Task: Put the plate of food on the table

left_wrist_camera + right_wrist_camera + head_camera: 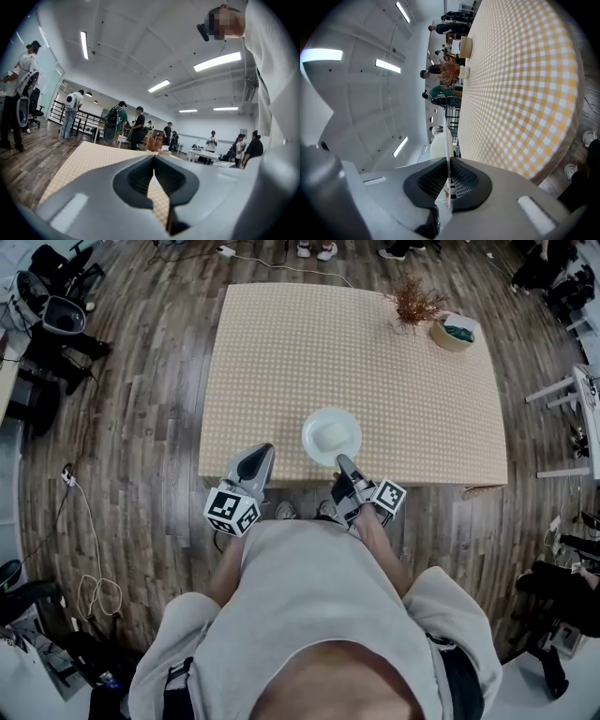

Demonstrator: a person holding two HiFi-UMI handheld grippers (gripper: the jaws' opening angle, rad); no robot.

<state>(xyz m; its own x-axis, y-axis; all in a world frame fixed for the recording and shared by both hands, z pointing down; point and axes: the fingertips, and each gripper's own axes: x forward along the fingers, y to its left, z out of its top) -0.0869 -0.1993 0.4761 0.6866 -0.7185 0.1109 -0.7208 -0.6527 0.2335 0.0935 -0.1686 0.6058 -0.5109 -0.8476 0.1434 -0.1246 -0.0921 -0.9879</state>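
A white plate (331, 436) with a pale mound of food hangs over the near part of the table (281, 352), which wears a yellow checked cloth. My right gripper (343, 462) is shut on the plate's near rim. In the right gripper view the plate (448, 140) shows edge-on between the pads, with a gap between it and the cloth (520, 84). My left gripper (266, 450) hovers at the table's near edge, left of the plate, shut and holding nothing. In the left gripper view its tips (153, 157) meet over the cloth (89, 161).
A dried reddish plant (413, 302) and a round basket (454, 332) stand at the table's far right corner. Chairs and bags (56, 315) line the left side, and a cable (89, 549) trails on the wooden floor. People stand beyond the table (117, 123).
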